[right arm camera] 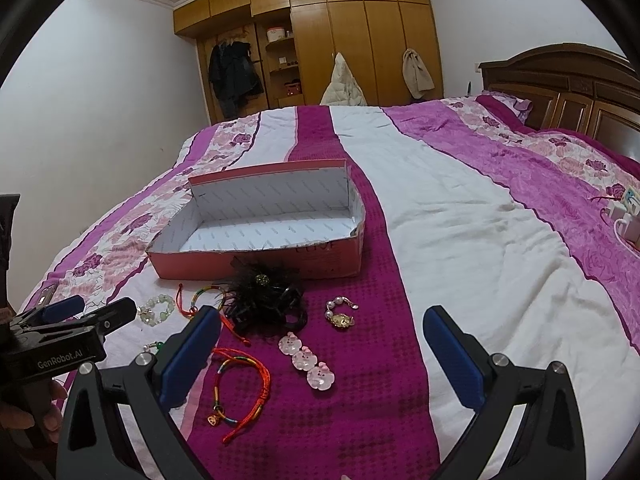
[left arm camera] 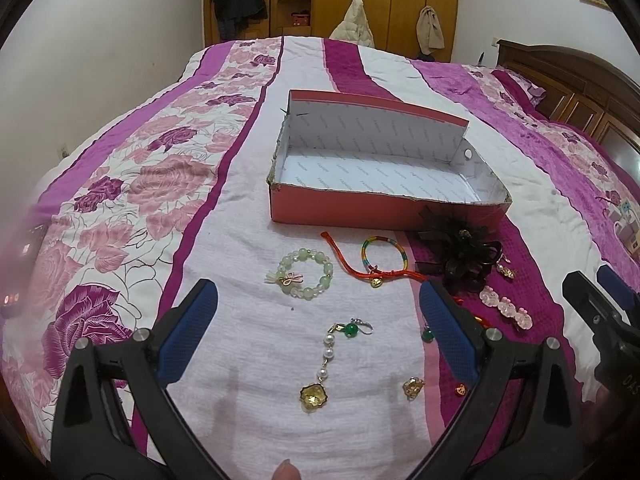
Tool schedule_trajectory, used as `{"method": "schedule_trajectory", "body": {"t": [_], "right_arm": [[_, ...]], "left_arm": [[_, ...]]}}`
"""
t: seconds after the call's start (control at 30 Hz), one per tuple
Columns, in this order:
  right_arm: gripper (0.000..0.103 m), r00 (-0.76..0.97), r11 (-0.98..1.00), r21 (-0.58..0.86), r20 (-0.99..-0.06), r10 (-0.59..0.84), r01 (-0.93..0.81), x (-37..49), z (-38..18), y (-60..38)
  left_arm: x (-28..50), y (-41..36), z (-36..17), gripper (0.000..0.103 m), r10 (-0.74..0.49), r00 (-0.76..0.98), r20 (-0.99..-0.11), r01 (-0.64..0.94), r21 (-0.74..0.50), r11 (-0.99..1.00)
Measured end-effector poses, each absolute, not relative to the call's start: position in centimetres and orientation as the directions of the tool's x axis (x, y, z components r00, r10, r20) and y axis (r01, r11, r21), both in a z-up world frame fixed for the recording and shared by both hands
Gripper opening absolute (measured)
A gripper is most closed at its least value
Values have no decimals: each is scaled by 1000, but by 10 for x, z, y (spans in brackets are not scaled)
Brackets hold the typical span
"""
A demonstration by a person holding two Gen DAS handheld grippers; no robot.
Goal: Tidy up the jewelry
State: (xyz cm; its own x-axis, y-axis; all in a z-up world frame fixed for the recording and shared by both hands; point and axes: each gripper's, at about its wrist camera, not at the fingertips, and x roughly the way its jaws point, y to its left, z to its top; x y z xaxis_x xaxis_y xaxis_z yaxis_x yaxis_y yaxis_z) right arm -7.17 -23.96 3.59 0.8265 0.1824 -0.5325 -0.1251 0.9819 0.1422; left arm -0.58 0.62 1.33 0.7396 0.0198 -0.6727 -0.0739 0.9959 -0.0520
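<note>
Both tongs, left (left arm camera: pixel 318 316) and right (right arm camera: pixel 322 338), gape empty above jewelry short of the box (left arm camera: pixel 360 208) edge.

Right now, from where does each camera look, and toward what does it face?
Left wrist: sits on the left hand-held gripper, open, facing across the bed at the open pink cardboard box; a fingertip shows below.
Right wrist: sits on the right hand-held gripper, open, facing the same box from further right; the left gripper shows at its left edge.
Shared: box, green bead bracelet, black feather hair clip.
</note>
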Motion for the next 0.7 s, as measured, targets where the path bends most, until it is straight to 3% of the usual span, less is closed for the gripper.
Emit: {"method": "schedule_trajectory", "body": {"t": [0.7], "right_arm": [[103,825,981,144,-534,184,-126,-72,36,-239]], "left_arm": [[-7,4,13,94,22,740,-672,-74,-50,996]]}}
